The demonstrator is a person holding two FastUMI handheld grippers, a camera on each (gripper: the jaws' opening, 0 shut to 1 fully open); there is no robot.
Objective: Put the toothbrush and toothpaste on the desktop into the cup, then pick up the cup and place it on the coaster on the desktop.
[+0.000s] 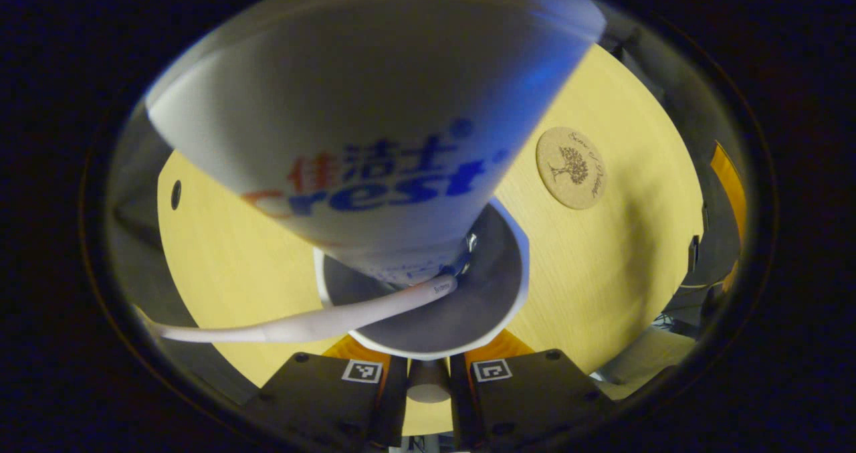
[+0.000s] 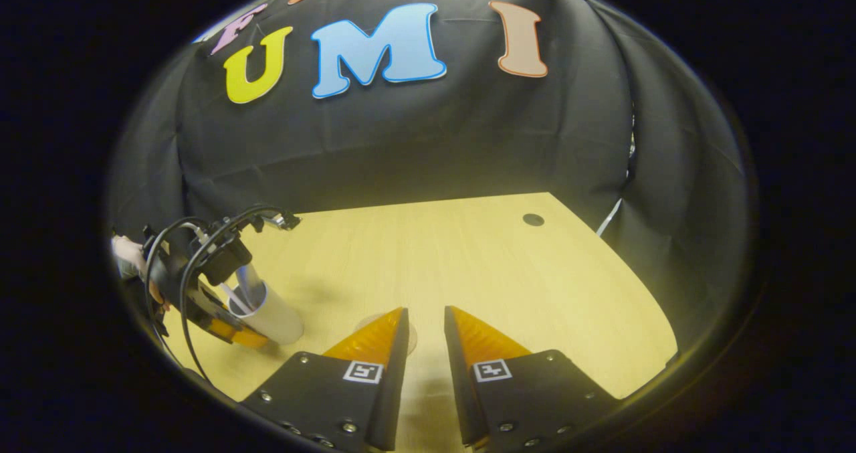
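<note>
A white cup (image 1: 518,265) stands between the fingers of my left gripper (image 1: 428,365), which is shut on its sides. A large white toothpaste tube (image 1: 374,138) stands in the cup and leans toward the camera. Beside it a pale toothbrush (image 1: 321,322) lies across the rim, its handle sticking out to the left. The round cork coaster (image 1: 570,167) lies on the table beyond the cup, to the right. From the right gripper view, the cup (image 2: 277,319) is at far left with the left gripper (image 2: 227,326) on it. My right gripper (image 2: 425,312) hovers open and empty over the table.
The light wooden table (image 2: 468,259) has a small dark hole (image 2: 533,219) near its back right corner. Black cloth walls close the booth behind and to the right. A hand (image 2: 127,255) with cables holds the left gripper at the table's left edge.
</note>
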